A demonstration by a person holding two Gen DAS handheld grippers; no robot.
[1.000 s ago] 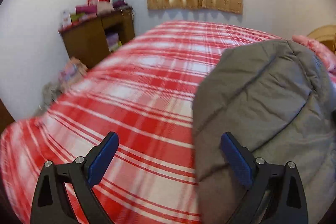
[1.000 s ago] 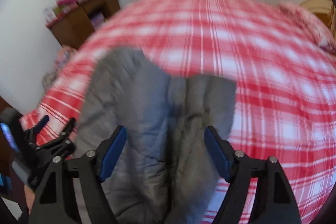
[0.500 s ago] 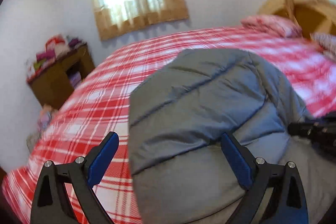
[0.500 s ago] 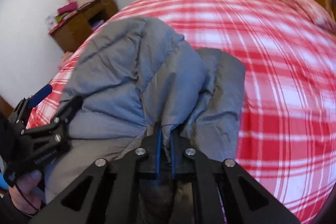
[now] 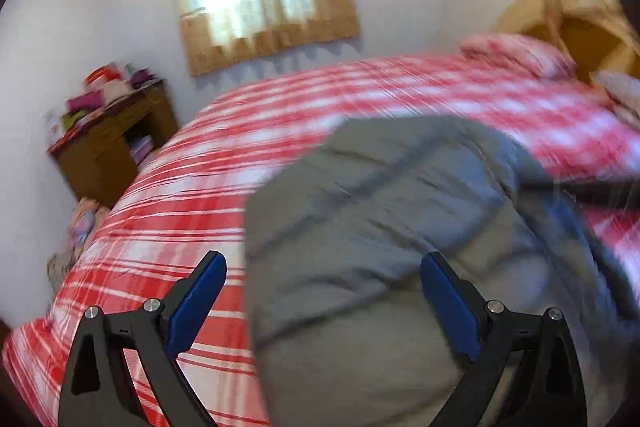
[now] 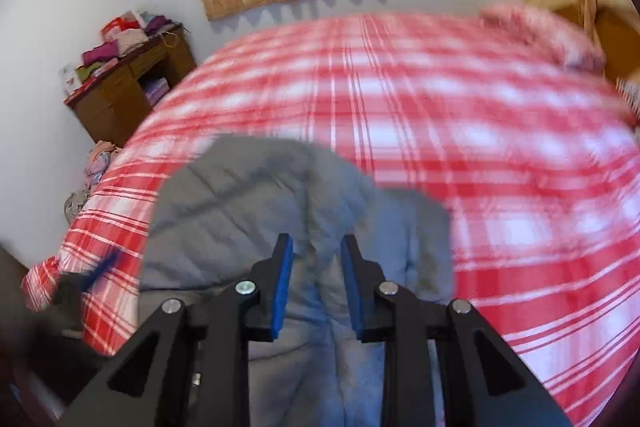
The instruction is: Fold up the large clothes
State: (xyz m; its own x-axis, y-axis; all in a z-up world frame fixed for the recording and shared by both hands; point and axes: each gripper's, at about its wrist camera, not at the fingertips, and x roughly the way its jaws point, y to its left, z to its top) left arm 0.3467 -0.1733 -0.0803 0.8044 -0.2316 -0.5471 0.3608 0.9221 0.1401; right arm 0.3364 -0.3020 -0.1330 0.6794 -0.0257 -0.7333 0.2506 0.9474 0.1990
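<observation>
A grey quilted padded jacket (image 5: 360, 219) lies bunched at the near edge of a bed spread with a red-and-white checked cover (image 6: 440, 115). The left gripper (image 5: 322, 291) tilts down over the jacket's left edge, its blue pads spread wide and gripping nothing. The right gripper (image 6: 316, 283) points steeply down; its jaws, narrowly parted, have just been opening, a raised fold of jacket between them, seemingly no longer pinched.
</observation>
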